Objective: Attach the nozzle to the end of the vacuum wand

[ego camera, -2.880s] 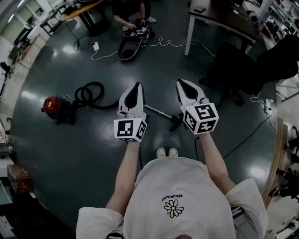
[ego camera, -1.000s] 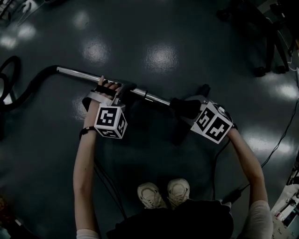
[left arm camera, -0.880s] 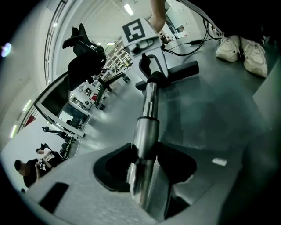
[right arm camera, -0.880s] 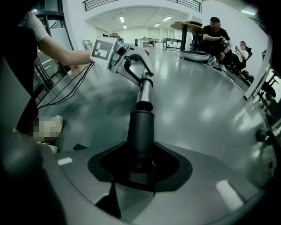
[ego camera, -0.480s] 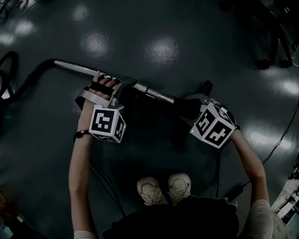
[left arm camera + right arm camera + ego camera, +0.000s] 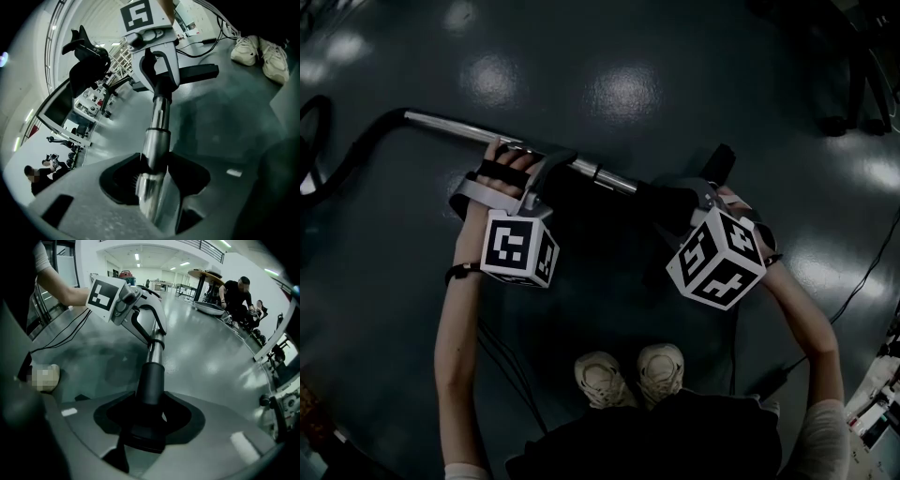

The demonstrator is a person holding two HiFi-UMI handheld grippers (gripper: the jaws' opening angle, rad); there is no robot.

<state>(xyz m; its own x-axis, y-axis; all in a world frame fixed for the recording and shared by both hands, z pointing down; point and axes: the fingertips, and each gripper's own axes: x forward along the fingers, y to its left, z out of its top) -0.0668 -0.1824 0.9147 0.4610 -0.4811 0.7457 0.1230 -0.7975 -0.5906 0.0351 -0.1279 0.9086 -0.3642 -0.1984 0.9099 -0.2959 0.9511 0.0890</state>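
Evidently the left tongs [image 6: 150,176] were clamped on the wand [image 6: 455,125], held off the floor [image 6: 628,56]. The right tongs [image 6: 149,423] gripped the nozzle [image 6: 150,378] at its end. The stiff, smooth tube would probably slip or twist. The nozzle looked light, best held by its neck.

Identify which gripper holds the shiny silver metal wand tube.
The left gripper: the silver metal wand tube sits clamped between its jaws, whereas the right gripper grips the black plastic nozzle.
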